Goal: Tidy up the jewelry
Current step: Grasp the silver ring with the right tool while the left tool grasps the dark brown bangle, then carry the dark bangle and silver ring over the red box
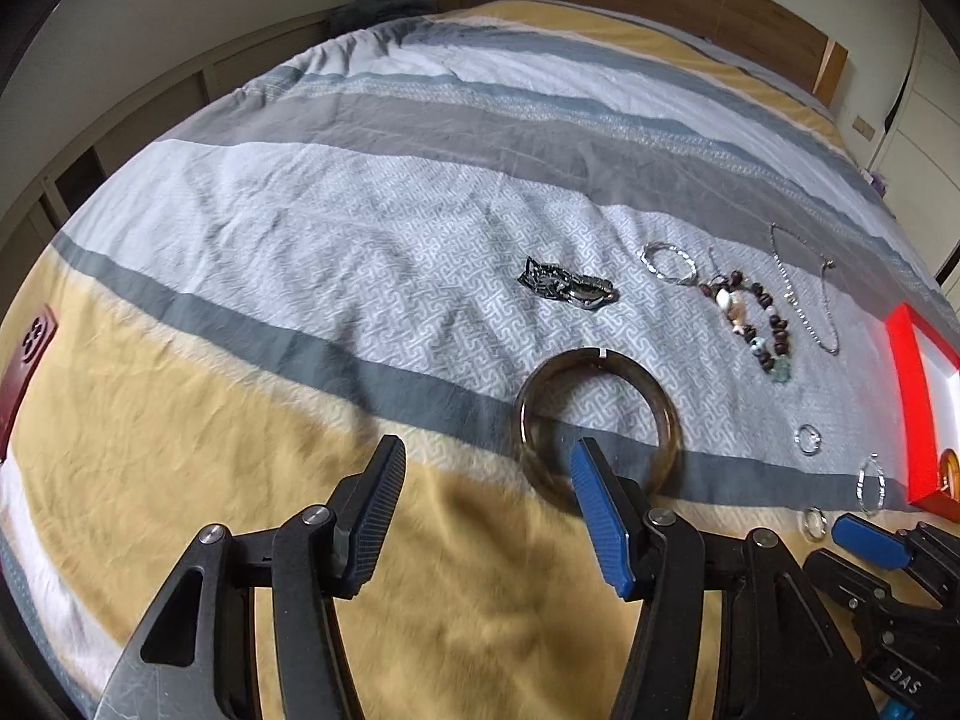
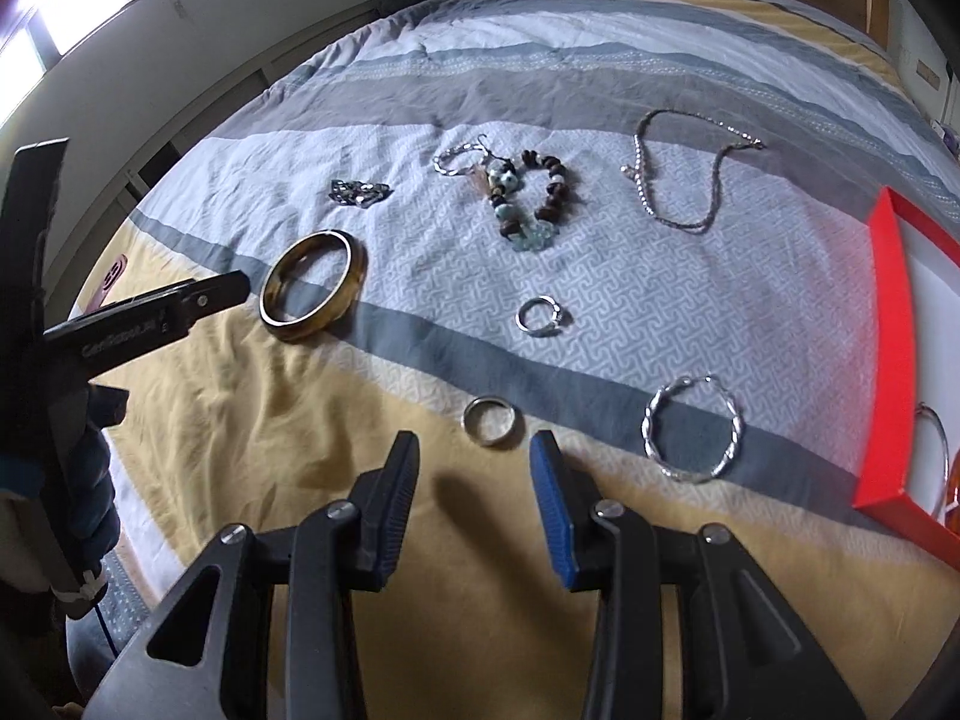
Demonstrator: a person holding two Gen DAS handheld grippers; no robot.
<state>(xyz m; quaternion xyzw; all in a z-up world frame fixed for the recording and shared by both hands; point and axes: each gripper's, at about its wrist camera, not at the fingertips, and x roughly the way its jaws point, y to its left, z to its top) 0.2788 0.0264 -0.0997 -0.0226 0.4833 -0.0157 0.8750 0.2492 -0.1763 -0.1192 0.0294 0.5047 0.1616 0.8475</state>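
A brown bangle [image 1: 529,414] lies on the bedspread, and my left gripper [image 1: 487,468] stands open over its near rim. The blue finger sits over the hole and the black finger outside, with neither pad pressing. In the right wrist view the same bangle [image 2: 355,264] lies at the left beside one of the left gripper's fingers [image 2: 210,297]. My right gripper [image 2: 477,453] is open, and a plain silver ring [image 2: 474,427] lies just beyond its tips. A red box [image 2: 888,360] with a white floor stands at the right, with a hoop and an amber piece inside it.
On the striped bedspread [image 2: 600,540] lie a twisted silver bracelet [image 2: 653,420], a small stone ring [image 2: 521,319], a bead bracelet [image 2: 555,180], a chain necklace [image 2: 642,180] and a dark metal piece [image 2: 360,192]. A dark red flat object [image 1: 30,360] lies at the left edge.
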